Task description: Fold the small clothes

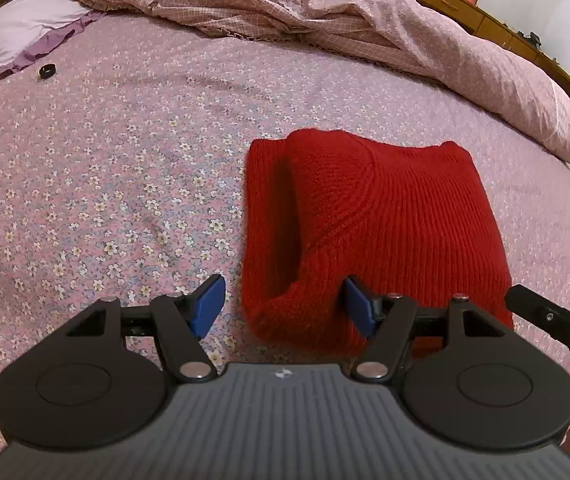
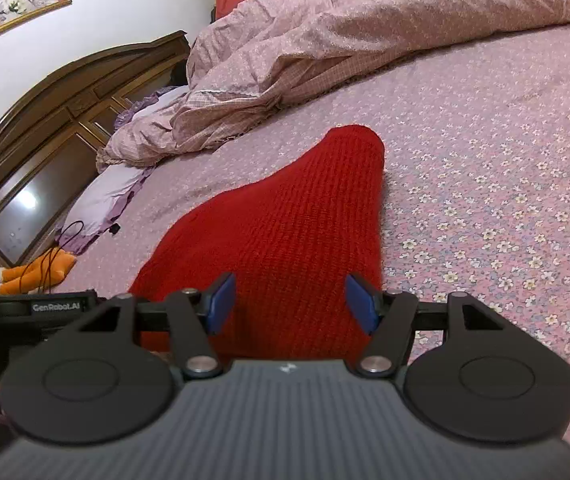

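The red sweater (image 1: 385,220) is chunky ribbed knit, matt and fuzzy. Under it, the flowered bedsheet (image 1: 105,180) is thin printed cloth. Beyond the sweater, the quilt (image 2: 325,40) looks crinkled cotton, the headboard (image 2: 45,120) glossy varnished wood.

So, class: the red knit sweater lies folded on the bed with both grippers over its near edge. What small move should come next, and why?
Probably lift both grippers away. The red sweater already lies as a compact folded block on the bedspread, and the left gripper and right gripper both stand open, gripping nothing.

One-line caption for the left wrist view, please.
Open left tongs hover over the near edge of a folded red sweater on a floral bedsheet.
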